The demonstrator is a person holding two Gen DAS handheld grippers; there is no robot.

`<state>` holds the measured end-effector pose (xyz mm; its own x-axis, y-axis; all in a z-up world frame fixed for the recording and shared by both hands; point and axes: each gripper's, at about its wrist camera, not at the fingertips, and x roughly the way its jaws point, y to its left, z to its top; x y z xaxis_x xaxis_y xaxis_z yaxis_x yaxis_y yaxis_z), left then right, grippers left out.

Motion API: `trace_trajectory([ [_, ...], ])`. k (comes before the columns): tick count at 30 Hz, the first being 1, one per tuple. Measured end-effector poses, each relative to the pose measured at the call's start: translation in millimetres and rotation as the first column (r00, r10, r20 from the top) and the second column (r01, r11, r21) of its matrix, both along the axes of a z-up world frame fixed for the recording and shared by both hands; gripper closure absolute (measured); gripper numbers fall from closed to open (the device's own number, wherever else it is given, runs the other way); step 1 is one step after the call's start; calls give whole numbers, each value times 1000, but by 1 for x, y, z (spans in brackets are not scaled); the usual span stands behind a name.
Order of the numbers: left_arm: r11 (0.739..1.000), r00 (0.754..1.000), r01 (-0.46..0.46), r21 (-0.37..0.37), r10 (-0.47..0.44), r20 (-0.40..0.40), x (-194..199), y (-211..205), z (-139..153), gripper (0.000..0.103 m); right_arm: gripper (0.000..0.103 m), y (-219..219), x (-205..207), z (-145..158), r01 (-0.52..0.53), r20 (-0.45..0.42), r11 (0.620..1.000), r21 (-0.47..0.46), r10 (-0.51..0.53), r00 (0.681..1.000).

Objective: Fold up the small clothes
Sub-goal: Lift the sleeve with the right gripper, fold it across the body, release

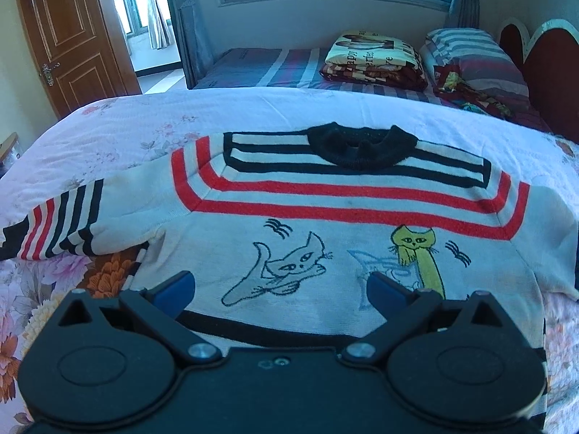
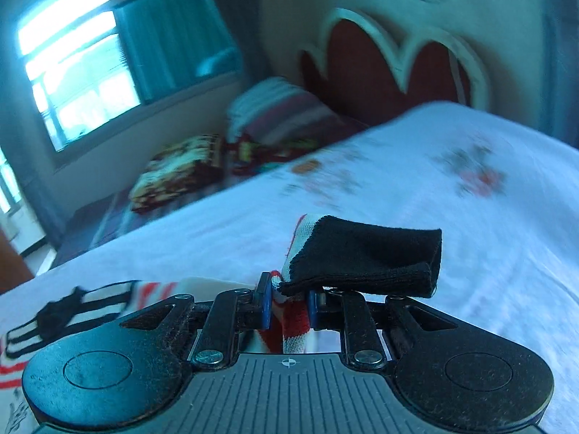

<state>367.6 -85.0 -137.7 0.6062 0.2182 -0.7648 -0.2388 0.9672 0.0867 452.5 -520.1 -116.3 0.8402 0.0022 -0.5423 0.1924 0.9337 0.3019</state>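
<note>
A small white sweater (image 1: 325,217) with red and black stripes, a black collar (image 1: 362,148) and cat drawings lies face up on the floral bedspread (image 1: 144,115). Its left sleeve (image 1: 65,224) stretches out to the left. My left gripper (image 1: 280,285) is open and empty, hovering over the sweater's lower front. My right gripper (image 2: 289,300) is shut on the sweater's right sleeve, near its black cuff (image 2: 365,256), and holds it above the bedspread (image 2: 434,181). The sweater's collar and body (image 2: 72,307) show at the lower left of the right wrist view.
A second bed (image 1: 271,65) behind holds folded blankets (image 1: 376,58) and a striped pillow (image 1: 470,54). A red headboard (image 1: 550,72) stands at right, a wooden door (image 1: 68,36) at left, windows at the back.
</note>
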Motion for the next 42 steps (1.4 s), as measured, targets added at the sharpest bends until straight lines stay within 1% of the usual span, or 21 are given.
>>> trace_trajectory([
  [3,999,1000,-1,-32,1,17,-4,13,6,2,85,50,8,12,-124,22,992,-39,125,992],
  [5,998,999,11,-58,-9,37,-7,22,9,2,85,86,13,14,-208,22,976,-57,210,978],
  [8,995,997,29,-90,-23,74,-13,37,11,2,85,141,21,6,-326,1,942,-83,327,945],
  [11,994,997,27,-108,-19,80,-13,53,8,2,85,193,26,-13,-425,-42,899,-107,423,905],
  [14,990,998,23,-139,-14,68,-9,71,2,2,85,241,31,-34,-498,-102,859,-124,488,867],
  [16,987,998,19,-157,-9,64,-7,82,-3,3,85,270,32,-47,-534,-139,831,-154,517,844],
  [19,984,998,14,-177,-4,57,-4,97,-8,3,84,300,32,-61,-558,-158,809,-182,536,829],
  [22,981,999,13,-192,-3,54,-1,111,-11,3,84,318,27,-69,-565,-166,799,-207,541,825],
  [23,981,999,13,-193,-2,55,-1,114,-12,3,82,328,20,-70,-566,-167,796,-216,541,824],
  [24,981,998,14,-195,-3,56,0,118,-12,3,76,332,21,-71,-569,-170,794,-216,543,822],
  [25,980,998,16,-200,-5,57,1,121,-12,3,72,335,21,-72,-574,-173,791,-212,548,819],
  [26,979,998,19,-205,-7,57,2,124,-13,3,62,340,21,-71,-586,-181,781,-214,558,810],
  [27,977,998,23,-211,-11,58,3,126,-13,3,55,344,20,-71,-598,-180,771,-218,571,801],
  [30,972,998,33,-231,-20,59,5,132,-14,3,53,356,13,-66,-627,-162,744,-230,607,778],
  [31,969,998,38,-246,-24,58,5,133,-15,3,53,356,13,-65,-632,-156,744,-219,612,775],
  [33,955,997,61,-289,-47,58,6,135,-15,3,53,350,12,-59,-610,-136,767,-200,595,792],
  [36,931,993,117,-346,-103,59,9,128,-17,3,53,331,7,-50,-555,-116,804,-213,544,831],
  [38,898,989,147,-415,-142,44,14,120,-22,3,53,311,2,-46,-510,-114,832,-218,498,860],
  [40,849,985,163,-503,-171,31,20,109,-29,3,53,290,-4,-44,-467,-123,854,-229,450,884],
  [41,828,982,171,-533,-185,29,24,103,-32,3,53,281,-7,-45,-448,-129,861,-241,429,894],
  [42,815,980,179,-551,-198,25,28,97,-35,3,53,272,-10,-46,-430,-134,866,-255,409,903],
])
